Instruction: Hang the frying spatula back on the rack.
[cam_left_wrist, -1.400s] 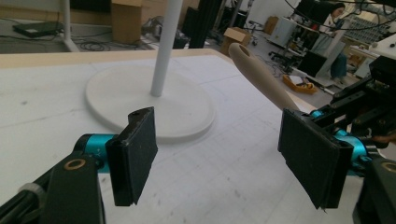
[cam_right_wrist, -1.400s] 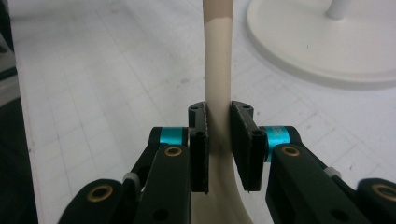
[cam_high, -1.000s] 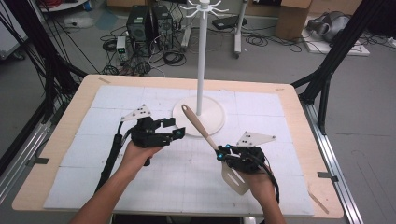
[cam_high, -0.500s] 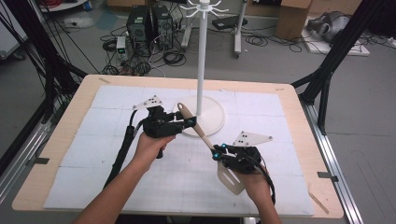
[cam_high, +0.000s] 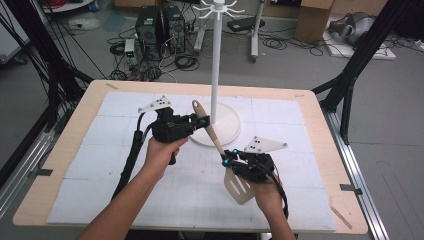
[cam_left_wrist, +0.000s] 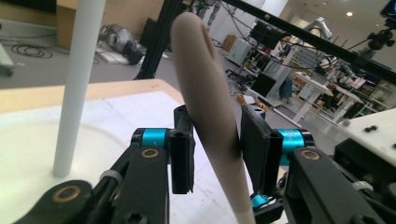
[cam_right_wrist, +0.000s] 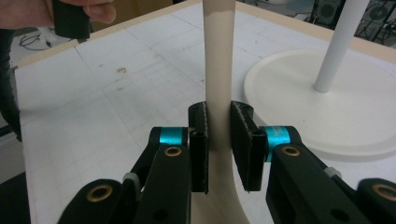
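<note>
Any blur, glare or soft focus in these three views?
High view: evenly lit, sharp, no glare on the table. Left gripper view: the spatula handle is soft up close, the lab behind it sharper. Right gripper view: handle and white stand base fairly crisp, shadows faint.

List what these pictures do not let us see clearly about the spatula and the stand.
- Spatula blade: cut off by the bottom edge in the right gripper view, partly covered by the right gripper in the high view.
- Stand hooks: too small in the high view.
- Left gripper: near finger's contact unclear.
</note>
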